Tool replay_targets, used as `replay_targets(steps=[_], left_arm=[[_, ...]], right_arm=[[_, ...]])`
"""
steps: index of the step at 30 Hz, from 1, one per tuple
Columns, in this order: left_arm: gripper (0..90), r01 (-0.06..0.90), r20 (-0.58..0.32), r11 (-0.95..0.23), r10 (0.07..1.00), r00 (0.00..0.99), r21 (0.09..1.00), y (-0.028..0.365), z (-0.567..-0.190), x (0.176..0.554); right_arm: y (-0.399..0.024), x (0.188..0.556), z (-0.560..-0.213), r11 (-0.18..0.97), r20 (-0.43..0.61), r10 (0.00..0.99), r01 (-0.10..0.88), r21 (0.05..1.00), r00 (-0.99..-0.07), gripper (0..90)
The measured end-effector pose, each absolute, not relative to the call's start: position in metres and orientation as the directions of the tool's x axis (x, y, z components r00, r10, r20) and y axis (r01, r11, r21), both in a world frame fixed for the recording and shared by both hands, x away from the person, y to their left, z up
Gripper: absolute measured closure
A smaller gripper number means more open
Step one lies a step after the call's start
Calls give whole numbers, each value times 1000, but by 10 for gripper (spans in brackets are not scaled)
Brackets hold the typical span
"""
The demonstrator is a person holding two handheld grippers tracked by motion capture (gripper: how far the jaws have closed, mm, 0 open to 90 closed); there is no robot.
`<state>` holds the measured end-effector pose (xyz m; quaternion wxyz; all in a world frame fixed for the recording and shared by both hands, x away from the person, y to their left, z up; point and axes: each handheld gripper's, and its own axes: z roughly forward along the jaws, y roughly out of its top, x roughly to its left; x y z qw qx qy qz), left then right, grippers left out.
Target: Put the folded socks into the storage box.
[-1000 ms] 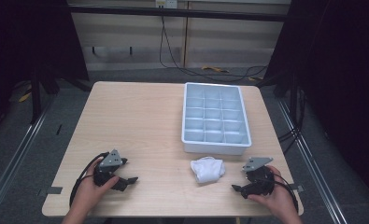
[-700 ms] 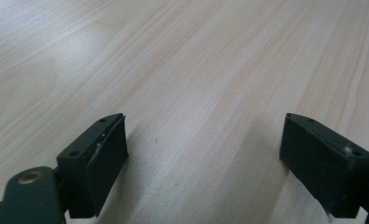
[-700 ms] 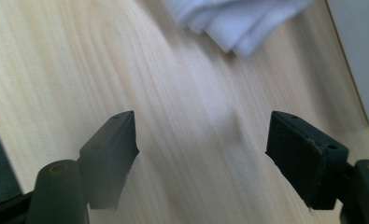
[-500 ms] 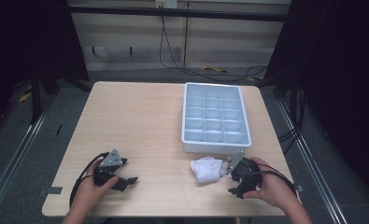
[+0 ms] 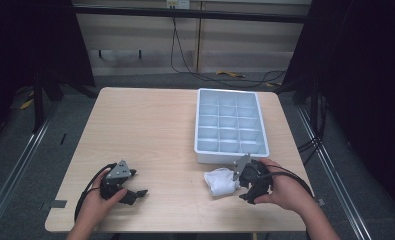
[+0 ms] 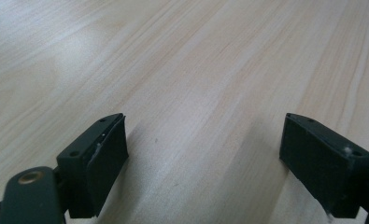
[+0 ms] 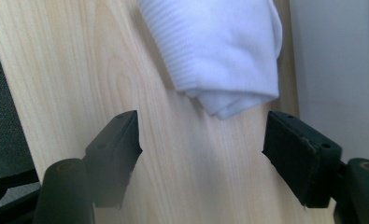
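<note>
Two grippers sit low at the table's near edge: the right gripper (image 5: 243,186), jaws spread but just narrowing with nothing between them, faces the bundled white cloth (image 5: 221,182) just beside the tray (image 5: 201,131), apparently lining up a pinch. The left gripper (image 5: 135,192), jaws spread and empty, rests well apart, seemingly waiting.

L hand (image 5: 97,200) rests low near the table's front edge, holding the black two-jaw left gripper (image 5: 135,192); jaws wide apart, nothing between. R hand (image 5: 285,190) holds the black two-jaw right gripper (image 5: 237,182), turned sideways; jaws have just been closing, w/ nothing between yet.
</note>
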<state>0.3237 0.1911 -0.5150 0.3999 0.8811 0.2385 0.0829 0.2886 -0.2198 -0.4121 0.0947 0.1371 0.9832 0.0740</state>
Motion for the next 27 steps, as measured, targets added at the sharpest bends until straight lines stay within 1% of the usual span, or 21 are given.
replay_targets(steps=[1, 3, 4, 8, 14, 16, 22, 24, 27], left_arm=[[149, 354, -44, -567, 487, 872, 744, 191, -515, 324], [149, 354, -45, -566, 487, 872, 744, 191, -515, 324], [149, 354, -45, -566, 487, 872, 744, 191, -515, 324], [149, 354, -45, -567, 487, 872, 744, 191, -515, 324], [149, 354, -45, -566, 487, 872, 744, 191, -515, 324], [149, 354, -44, -567, 486, 873, 744, 191, -515, 324], [149, 354, -44, -567, 486, 873, 744, 191, -515, 324], [149, 354, -45, -567, 486, 873, 744, 191, -515, 324], [149, 354, -43, -569, 487, 872, 743, 191, -515, 324]], right_arm=[[-214, 291, -410, 959, -171, 259, 233, 160, -951, 274], [-212, 291, -410, 960, -173, 257, 231, 157, -951, 275], [-205, 292, -410, 966, -171, 234, 208, 155, -957, 275], [-195, 294, -409, 973, -171, 199, 174, 153, -965, 276], [-183, 300, -412, 973, -154, 186, 161, 165, -970, 283], [-179, 305, -417, 972, -129, 188, 166, 165, -974, 287], [-172, 318, -427, 979, -112, 172, 157, 133, -979, 287], [-171, 321, -427, 978, -116, 184, 169, 125, -976, 286], [-171, 329, -429, 974, -82, 185, 171, 151, -979, 286]])
